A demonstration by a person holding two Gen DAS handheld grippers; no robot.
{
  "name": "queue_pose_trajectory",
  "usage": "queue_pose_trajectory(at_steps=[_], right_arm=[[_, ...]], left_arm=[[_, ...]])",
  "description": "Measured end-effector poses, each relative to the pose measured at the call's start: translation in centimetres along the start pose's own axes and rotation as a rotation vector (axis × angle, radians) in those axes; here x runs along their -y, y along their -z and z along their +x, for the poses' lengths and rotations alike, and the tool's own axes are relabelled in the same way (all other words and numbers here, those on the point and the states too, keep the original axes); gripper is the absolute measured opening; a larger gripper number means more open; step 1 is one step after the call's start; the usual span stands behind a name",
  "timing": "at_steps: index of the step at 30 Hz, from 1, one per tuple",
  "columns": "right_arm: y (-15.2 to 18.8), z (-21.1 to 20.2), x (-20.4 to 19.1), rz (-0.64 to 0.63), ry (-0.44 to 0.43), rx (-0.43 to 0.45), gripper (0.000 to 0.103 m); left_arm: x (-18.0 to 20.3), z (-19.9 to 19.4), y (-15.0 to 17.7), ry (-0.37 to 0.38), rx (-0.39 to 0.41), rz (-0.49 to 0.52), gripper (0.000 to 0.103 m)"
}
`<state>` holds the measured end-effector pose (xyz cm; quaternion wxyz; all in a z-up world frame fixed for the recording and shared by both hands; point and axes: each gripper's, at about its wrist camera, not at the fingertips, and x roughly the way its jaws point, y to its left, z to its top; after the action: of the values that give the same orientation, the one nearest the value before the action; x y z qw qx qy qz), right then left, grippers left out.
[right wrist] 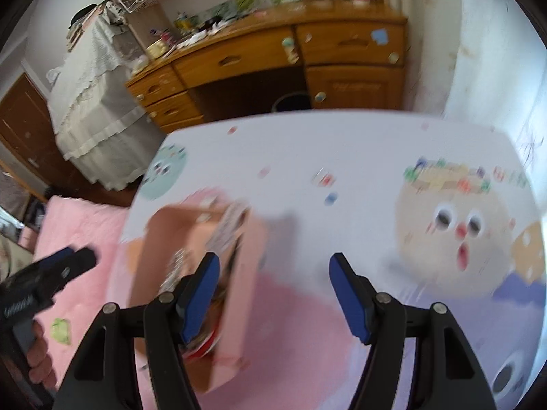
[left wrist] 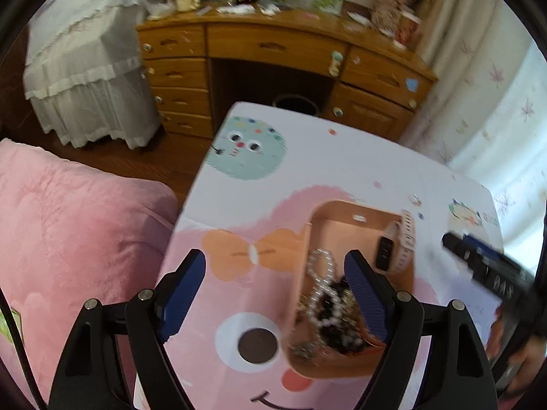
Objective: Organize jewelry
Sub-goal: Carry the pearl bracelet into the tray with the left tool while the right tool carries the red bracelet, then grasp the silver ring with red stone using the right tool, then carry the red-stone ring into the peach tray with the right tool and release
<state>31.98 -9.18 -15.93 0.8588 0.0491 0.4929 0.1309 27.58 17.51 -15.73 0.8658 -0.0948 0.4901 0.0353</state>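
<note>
Progress, as I judge it: well along. My left gripper (left wrist: 275,273), jaws spread and holding nothing, hovers over the near-left rim of the pink box (left wrist: 355,212). Contents: pearl strand (left wrist: 321,283) tangled with dark beads between the fingers; pink watch (left wrist: 393,246) propped just right of them. My right gripper (right wrist: 273,280), also spread and empty, hangs over bare table (right wrist: 307,143), box to its left.
</note>
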Motion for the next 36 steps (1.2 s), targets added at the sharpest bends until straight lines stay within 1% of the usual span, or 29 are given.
queue_pose_trajectory(at_steps=[3,5,7,11,13,15,18,20,24,26,28,32,36], right_arm=[[-1.5,1.4,0.4,-0.083,0.042,0.055,0.067],[-2.2,2.9,0.8,-0.141,0.07,0.072,0.067],[-2.7,4.5,1.0,-0.172,0.097,0.067,0.066],[-3.4,6.6,1.3,-0.194,0.105,0.071,0.058],[-3.6,7.4,1.0,-0.221,0.104,0.073,0.056],[-3.7,8.0,0.7,-0.247,0.111,0.074,0.053],[-3.9,8.8,0.3,-0.264,0.126,0.06,0.042],[-4.0,9.1,0.0,-0.278,0.141,0.051,0.032],[-4.2,9.2,-0.2,-0.281,0.128,0.037,0.025],[-4.4,9.5,-0.1,-0.279,0.143,0.015,0.019],[-4.4,9.8,-0.1,-0.28,0.165,-0.002,0.016],[-4.0,9.9,0.0,-0.272,0.168,-0.008,0.01],[-3.7,9.3,-0.2,-0.248,0.163,-0.011,0.009]], left_arm=[[-1.0,-0.2,0.4,0.027,0.044,-0.011,0.082],[-1.7,-0.4,0.6,0.053,0.07,-0.015,0.082],[-2.2,-0.6,0.7,0.064,0.087,-0.017,0.082],[-3.0,-0.7,1.2,0.072,0.126,-0.023,0.083],[-3.4,-0.5,1.5,0.084,0.125,-0.03,0.084],[-3.7,-0.1,1.8,0.098,0.11,-0.037,0.085],[-4.4,0.5,2.2,0.096,0.086,-0.047,0.085],[-4.8,0.6,2.4,0.094,0.081,-0.055,0.085],[-5.8,0.8,2.5,0.089,0.072,-0.085,0.085],[-6.2,0.9,2.5,0.096,0.072,-0.097,0.085],[-6.6,0.8,2.5,0.1,0.075,-0.108,0.085],[-6.7,0.6,2.7,0.111,0.075,-0.105,0.085],[-6.5,0.2,2.9,0.105,0.077,-0.082,0.085]])
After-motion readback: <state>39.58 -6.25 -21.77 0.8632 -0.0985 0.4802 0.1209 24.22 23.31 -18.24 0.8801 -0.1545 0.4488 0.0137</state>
